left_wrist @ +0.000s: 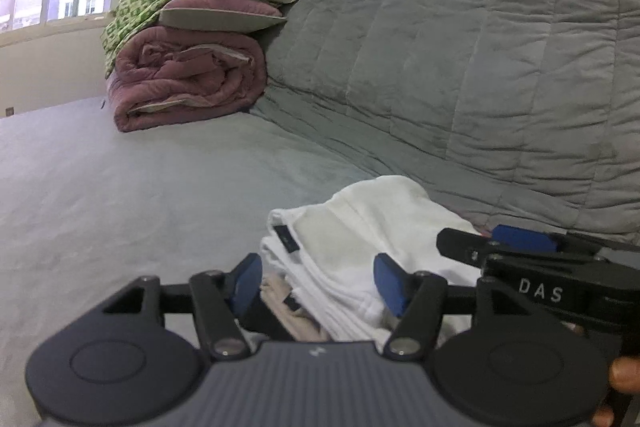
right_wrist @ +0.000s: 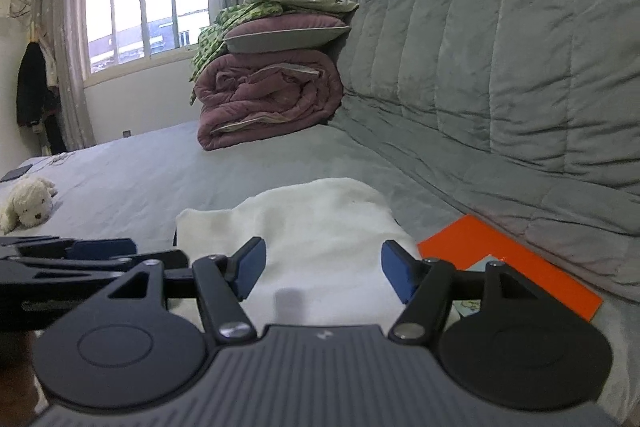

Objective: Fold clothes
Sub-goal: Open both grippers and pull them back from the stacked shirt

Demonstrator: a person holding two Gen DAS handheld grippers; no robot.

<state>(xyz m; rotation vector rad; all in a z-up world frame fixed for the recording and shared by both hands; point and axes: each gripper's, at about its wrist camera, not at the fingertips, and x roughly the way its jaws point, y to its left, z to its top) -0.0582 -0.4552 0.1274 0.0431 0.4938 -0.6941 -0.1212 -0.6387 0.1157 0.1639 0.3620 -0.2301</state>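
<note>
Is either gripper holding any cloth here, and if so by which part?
Nothing is held. The left gripper and right gripper are both open over the folded white garment, with no cloth pinched between their fingers.

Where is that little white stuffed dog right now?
The stuffed dog shows only in the right wrist view, at the far left, lying on the grey bed beside a dark flat object and well left of the white folded garment.
</note>
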